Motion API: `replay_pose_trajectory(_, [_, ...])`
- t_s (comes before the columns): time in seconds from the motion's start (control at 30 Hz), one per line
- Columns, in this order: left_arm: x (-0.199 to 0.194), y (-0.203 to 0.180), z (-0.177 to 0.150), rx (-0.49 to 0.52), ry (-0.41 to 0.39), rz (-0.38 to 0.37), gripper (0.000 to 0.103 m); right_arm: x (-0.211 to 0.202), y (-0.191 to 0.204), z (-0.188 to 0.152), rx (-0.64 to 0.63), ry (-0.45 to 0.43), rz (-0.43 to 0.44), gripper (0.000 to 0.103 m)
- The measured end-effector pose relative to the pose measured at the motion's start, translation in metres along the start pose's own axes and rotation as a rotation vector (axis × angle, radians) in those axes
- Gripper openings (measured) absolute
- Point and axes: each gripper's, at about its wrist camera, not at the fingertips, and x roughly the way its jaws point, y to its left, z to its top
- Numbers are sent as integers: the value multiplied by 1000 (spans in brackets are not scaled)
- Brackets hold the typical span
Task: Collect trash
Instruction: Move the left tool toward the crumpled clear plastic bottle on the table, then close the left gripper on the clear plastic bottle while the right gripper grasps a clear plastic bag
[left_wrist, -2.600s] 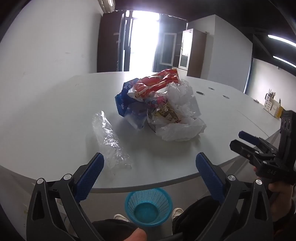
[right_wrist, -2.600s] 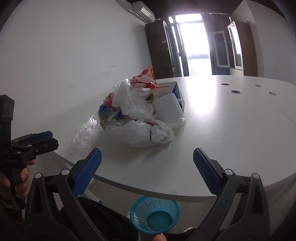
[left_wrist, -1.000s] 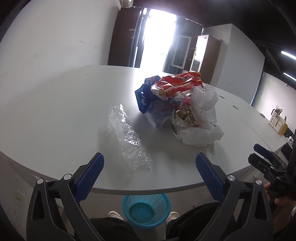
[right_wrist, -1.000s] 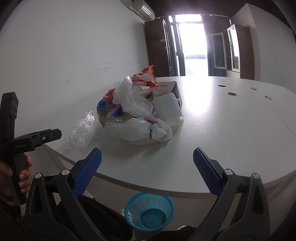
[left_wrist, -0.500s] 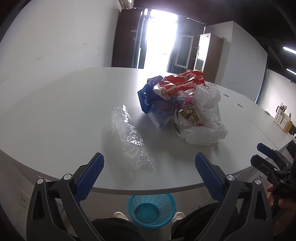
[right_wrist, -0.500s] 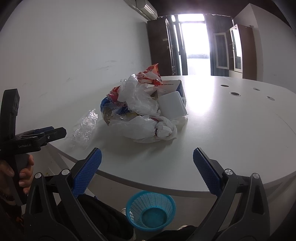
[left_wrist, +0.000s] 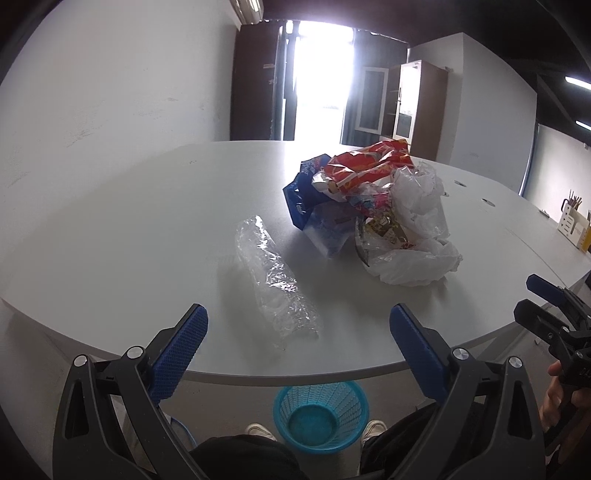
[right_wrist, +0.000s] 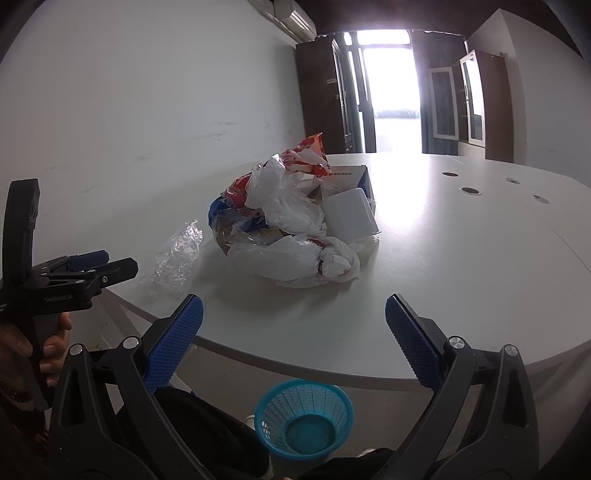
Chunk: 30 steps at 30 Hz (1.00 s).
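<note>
Blue-padded fingers of the left hand-held gripper (left_wrist: 297, 334) are spread wide over the near edge of the tabletop (left_wrist: 129, 236), with nothing held between them; just beyond them a crumpled clear plastic wrapper (left_wrist: 275, 280) is seen lying flat. The right hand-held gripper (right_wrist: 293, 325) is likewise held wide open and empty, level with the rim of the tabletop. A heap of trash (left_wrist: 373, 206), made up of white bags, a red wrapper and a blue packet, is piled further in. A blue mesh basket (left_wrist: 320, 415) is set on the floor below the edge, between two shoes; nothing can be made out inside it. Bare surface is left around the heap.
</note>
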Motion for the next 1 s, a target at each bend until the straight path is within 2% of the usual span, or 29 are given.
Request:
replay_pose_trajectory(0.2, [6, 13, 3, -60, 2, 8, 97, 9, 6, 14, -29, -7, -21, 94])
replay_pose_trajectory(0.33, [18, 14, 6, -53, 12, 18, 97, 30, 12, 30, -65, 3, -39, 94])
replay_pose_trajectory(0.57, [39, 26, 22, -74, 30, -11, 97, 71, 13, 56, -74, 37, -48, 91])
replay_pose_trajectory(0.77, [60, 22, 19, -58, 76, -44, 95, 104, 17, 65, -80, 85, -54, 83])
replay_pose_trajectory(0.87, [69, 22, 16, -62, 110, -71, 87, 113, 20, 70, -83, 96, -50, 77])
replay_pose_trajectory(1.0, [75, 21, 12, -49, 124, -72, 76, 124, 25, 76, -100, 110, -48, 63])
